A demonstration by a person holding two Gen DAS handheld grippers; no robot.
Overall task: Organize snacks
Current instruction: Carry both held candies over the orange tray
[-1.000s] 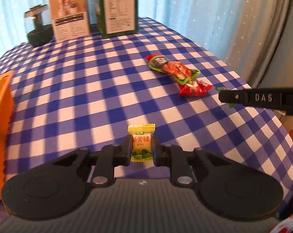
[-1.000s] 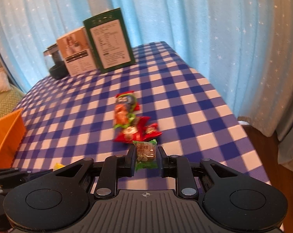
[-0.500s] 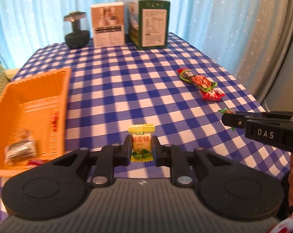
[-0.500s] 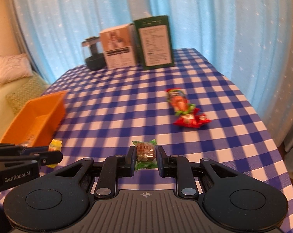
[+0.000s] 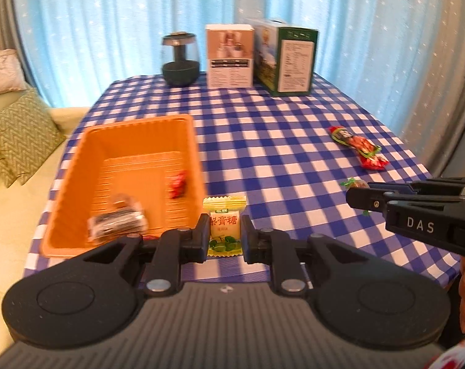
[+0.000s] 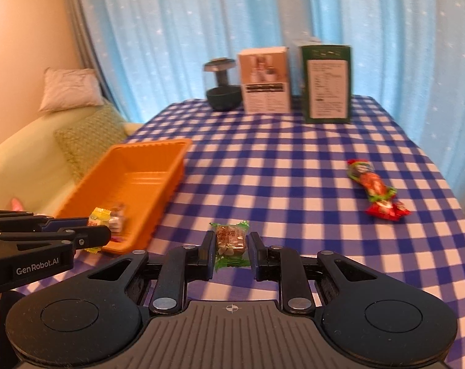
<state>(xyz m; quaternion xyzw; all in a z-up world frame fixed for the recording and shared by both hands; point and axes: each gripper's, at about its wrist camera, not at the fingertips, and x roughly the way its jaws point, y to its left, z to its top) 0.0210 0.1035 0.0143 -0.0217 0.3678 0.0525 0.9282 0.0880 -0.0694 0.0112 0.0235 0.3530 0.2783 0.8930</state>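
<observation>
My left gripper (image 5: 224, 235) is shut on a yellow candy packet (image 5: 224, 224), held just right of the near corner of the orange basket (image 5: 78, 166). The basket holds a dark packet (image 5: 118, 223) and a small red candy (image 5: 177, 184). My right gripper (image 6: 230, 250) is shut on a green-wrapped brown candy (image 6: 230, 241) above the checked tablecloth. It shows in the left wrist view (image 5: 355, 196) at the right. Two snacks lie on the cloth at the right: a long red-and-green packet (image 6: 370, 181) and a red packet (image 6: 386, 210).
A dark lamp-like object (image 5: 180, 58), a white box (image 5: 229, 57) and a green box (image 5: 286, 58) stand along the table's far edge. A sofa with cushions (image 5: 17, 135) is left of the table. Blue curtains hang behind.
Both grippers have swung left while holding their candies. The orange basket has come into full view and now sits close to the left gripper; the snacks on the cloth have shifted to the right.
</observation>
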